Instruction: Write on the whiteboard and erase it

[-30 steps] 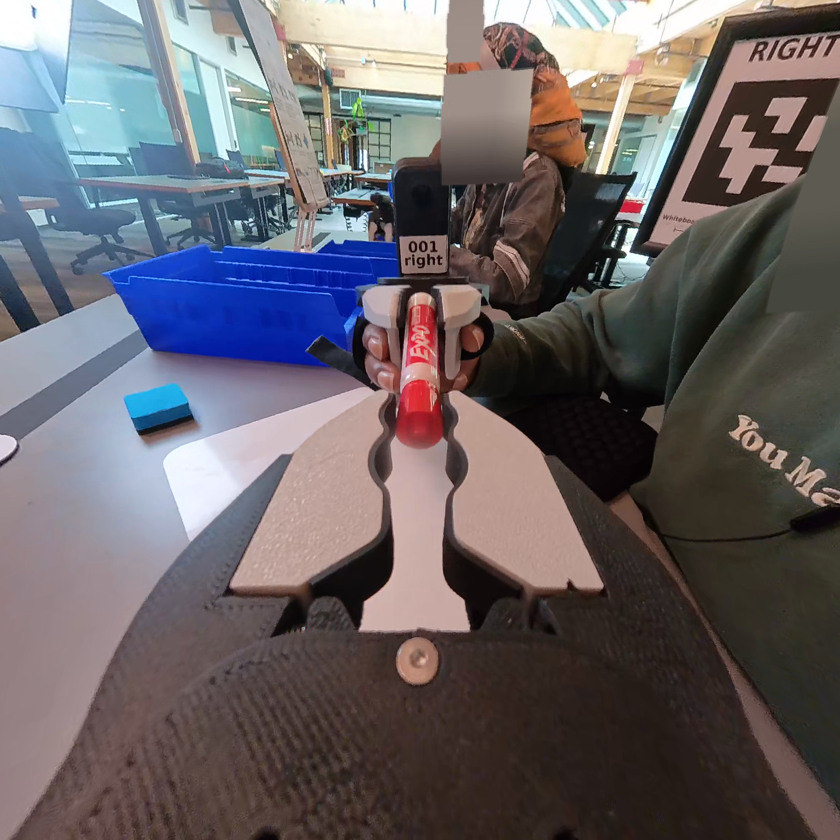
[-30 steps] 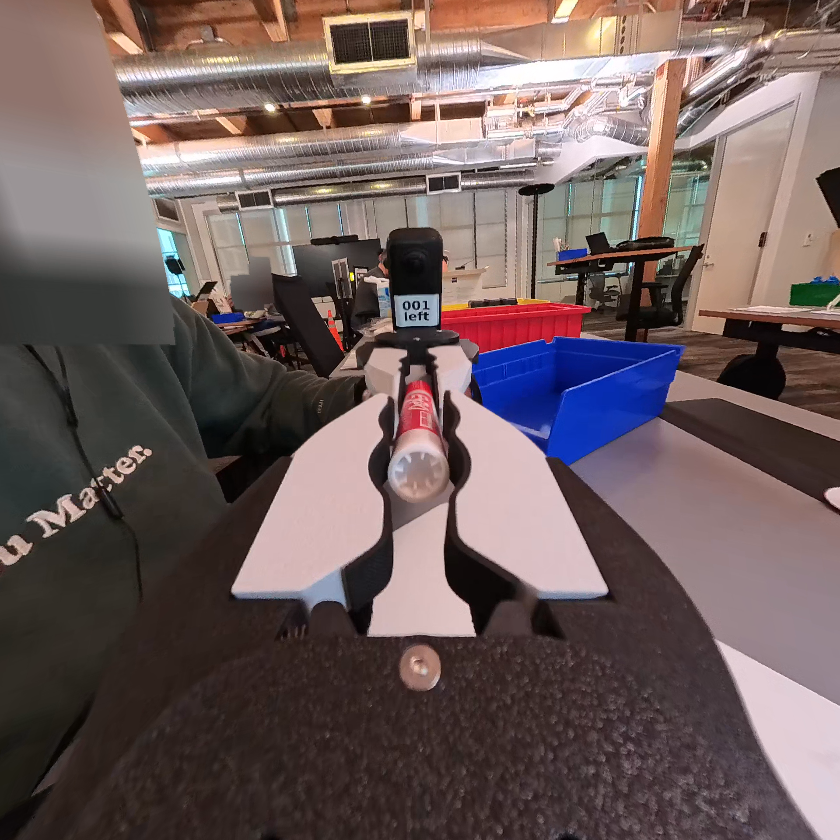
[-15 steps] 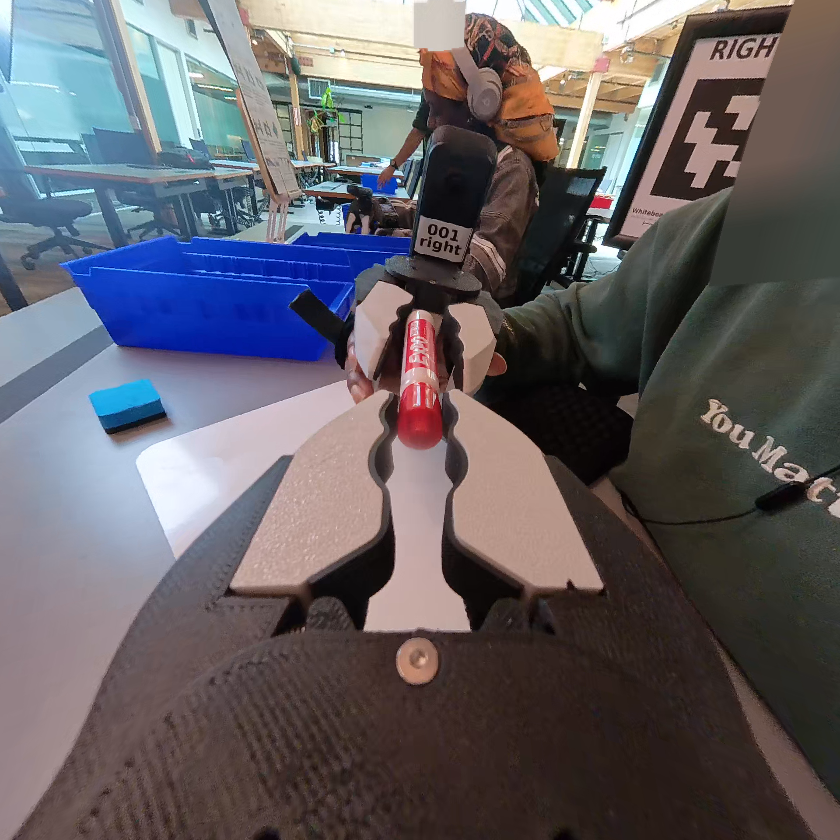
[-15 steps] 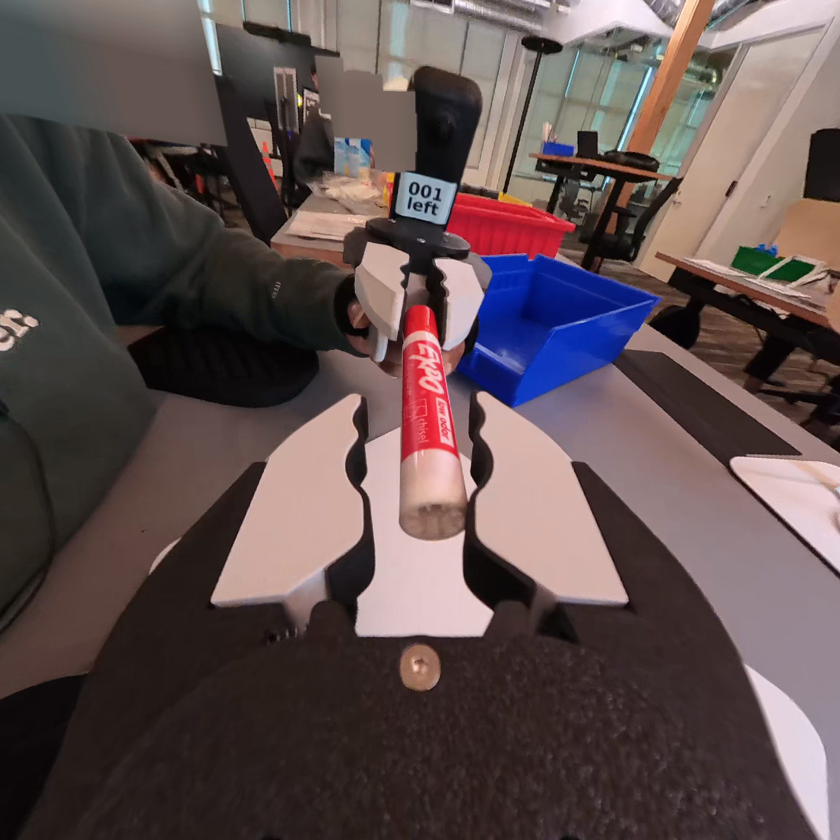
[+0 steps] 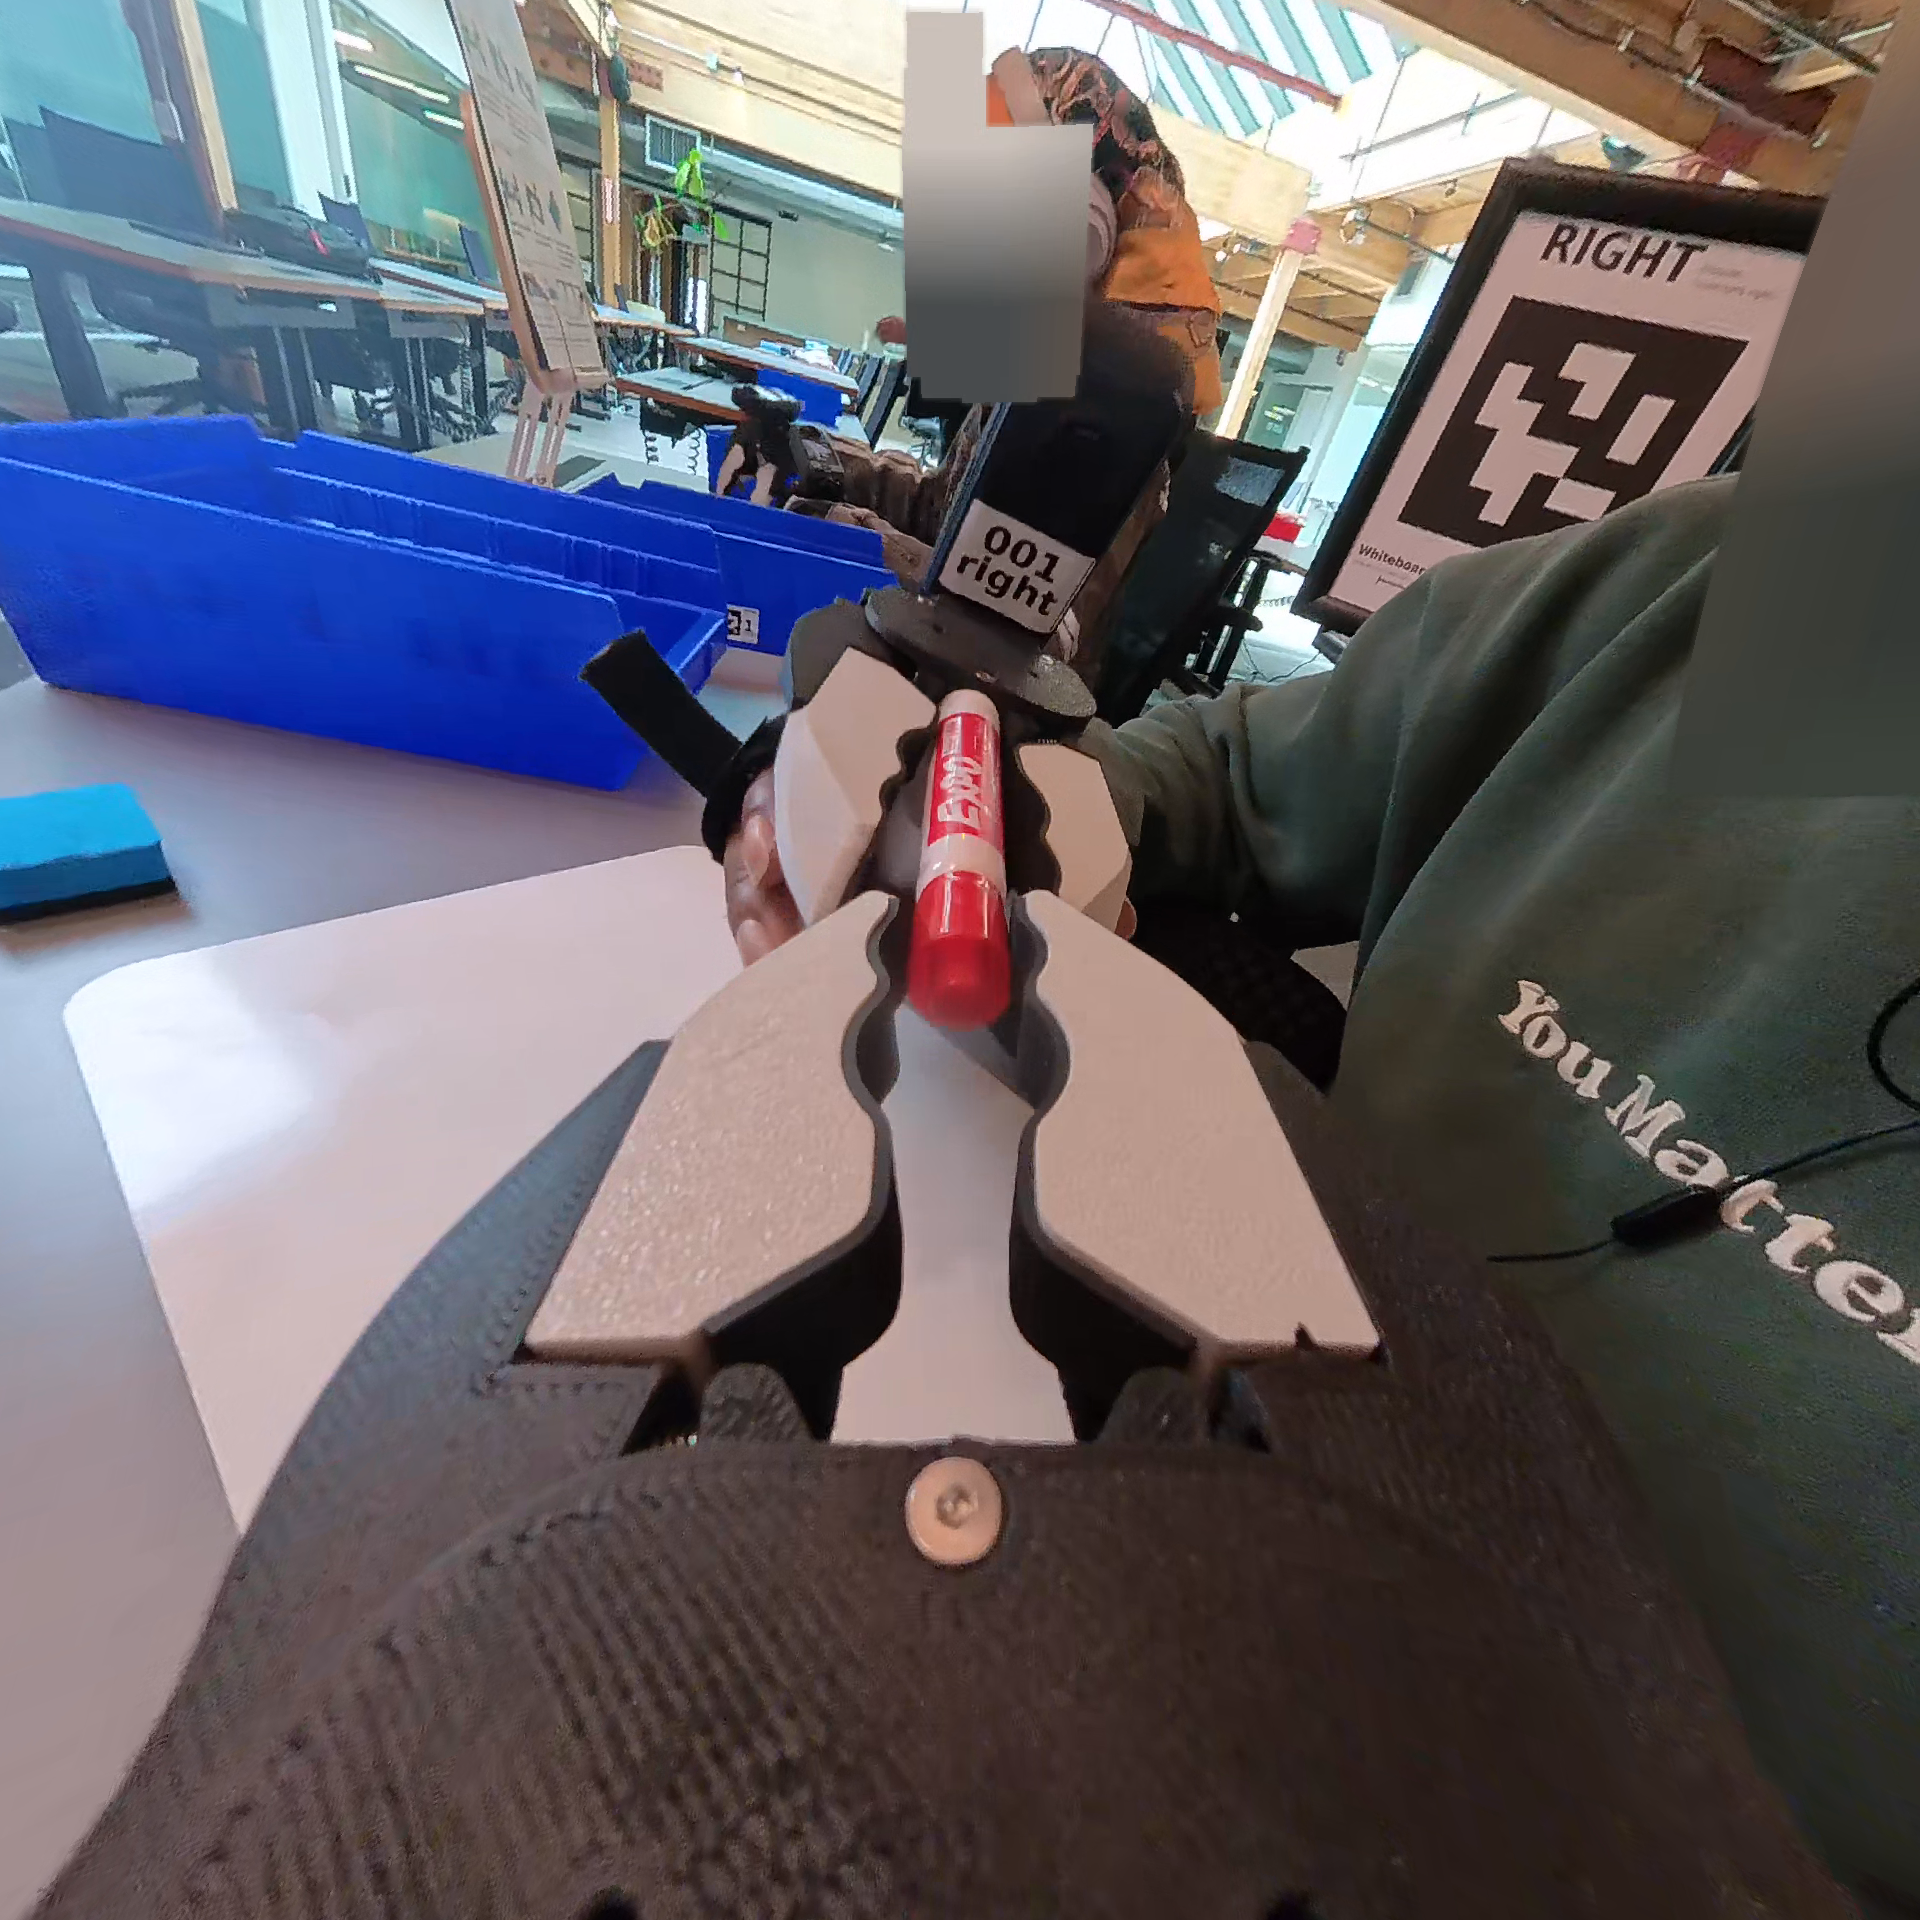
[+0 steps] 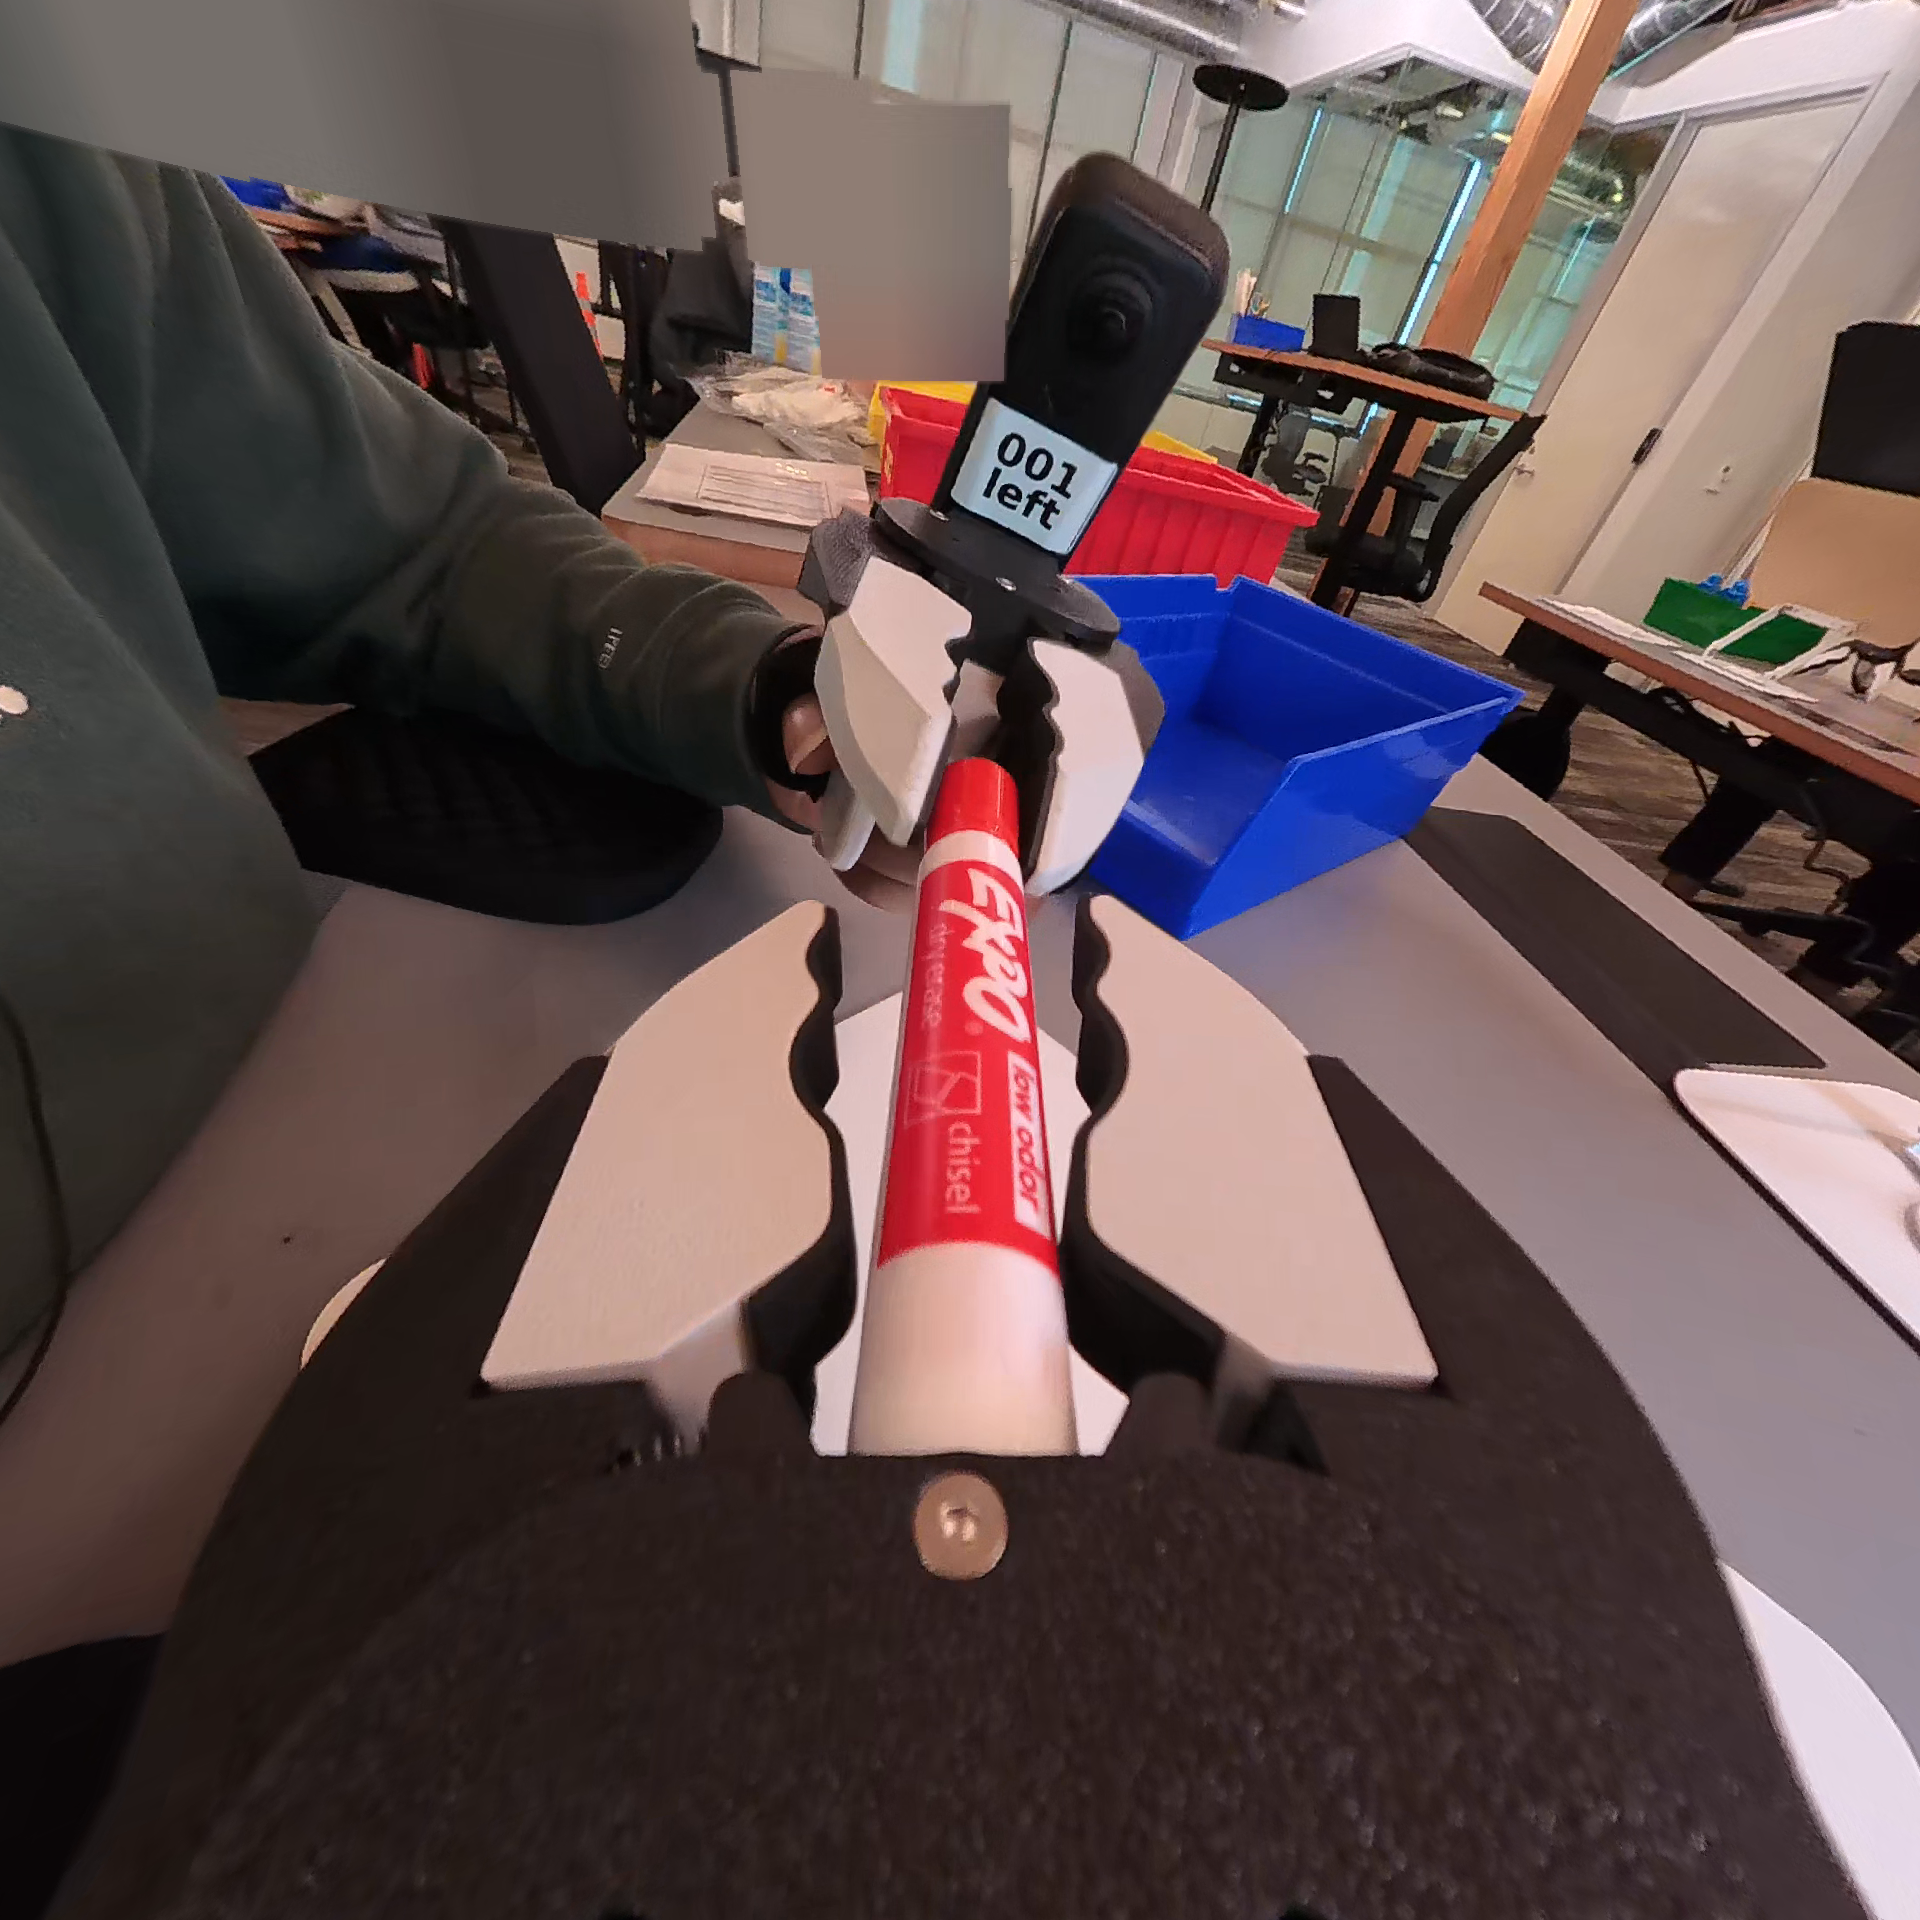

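Note:
A red dry-erase marker runs between my two grippers, which face each other above the white whiteboard. My left gripper is shut on the marker's red cap; it also shows in the right wrist view. My right gripper is open, and the marker's white barrel end lies deep between its fingers with a gap on each side. The right gripper also shows in the left wrist view. A blue eraser lies on the grey table left of the whiteboard.
Blue bins stand at the table's far side; one sits behind the left gripper, with a red bin beyond. A second white board lies at the right. A person's green sleeve and a framed sign are close by. My left and right fingertips are right by each other. Left tips and right tips are each some 30 centimeters from the blue eraser.
My right gripper has opened off the marker and moved toward the left gripper, so the barrel now reaches deep between its fingers. My left gripper has stayed shut on the cap. Both have tilted down.

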